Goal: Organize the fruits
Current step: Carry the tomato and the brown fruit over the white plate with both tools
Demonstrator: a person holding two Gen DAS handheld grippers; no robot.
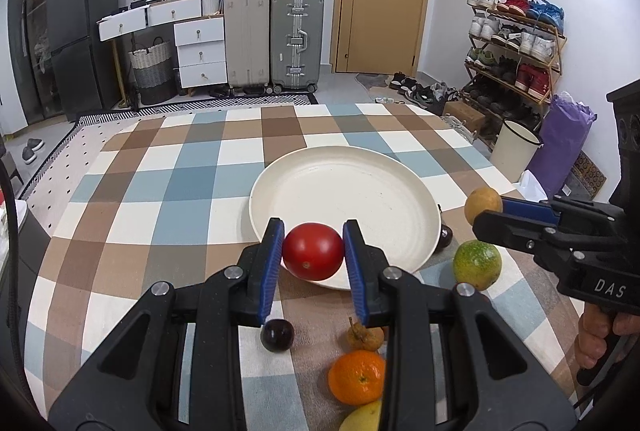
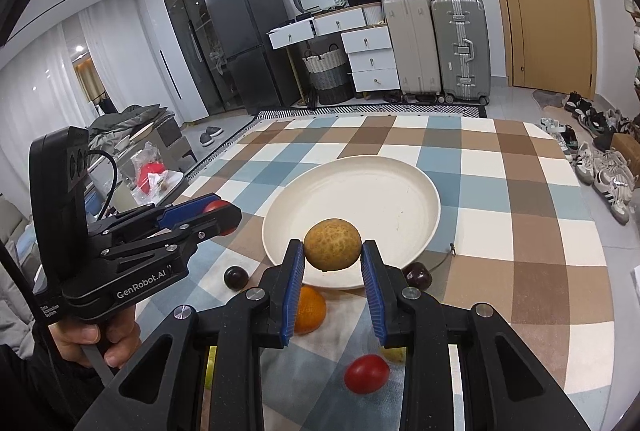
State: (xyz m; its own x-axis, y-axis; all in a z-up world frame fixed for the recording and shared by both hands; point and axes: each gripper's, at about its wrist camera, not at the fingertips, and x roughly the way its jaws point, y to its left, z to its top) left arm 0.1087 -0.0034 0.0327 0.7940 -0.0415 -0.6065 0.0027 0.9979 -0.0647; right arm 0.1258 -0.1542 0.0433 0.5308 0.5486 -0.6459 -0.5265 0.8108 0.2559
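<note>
- Left wrist view: a yellow fruit is cut off by the bottom edge and partly hidden behind the gripper frame, so its kind cannot be told.
- A dark plum is mostly hidden behind the rim of the cream plate.
- The left gripper is seen closed partway on a red tomato, which is pinched between the blue pads and held over the near rim of the plate.
- On the checked cloth below, a second plum, a small brown fruit, an orange and a green fruit are seen.
- Right wrist view: the orange is half hidden by the left finger.
- The right gripper is seen closed partway on a rough tan fruit, gripped at both sides above the plate's near edge.
- A small tomato lies on the cloth between the fingers.
</note>
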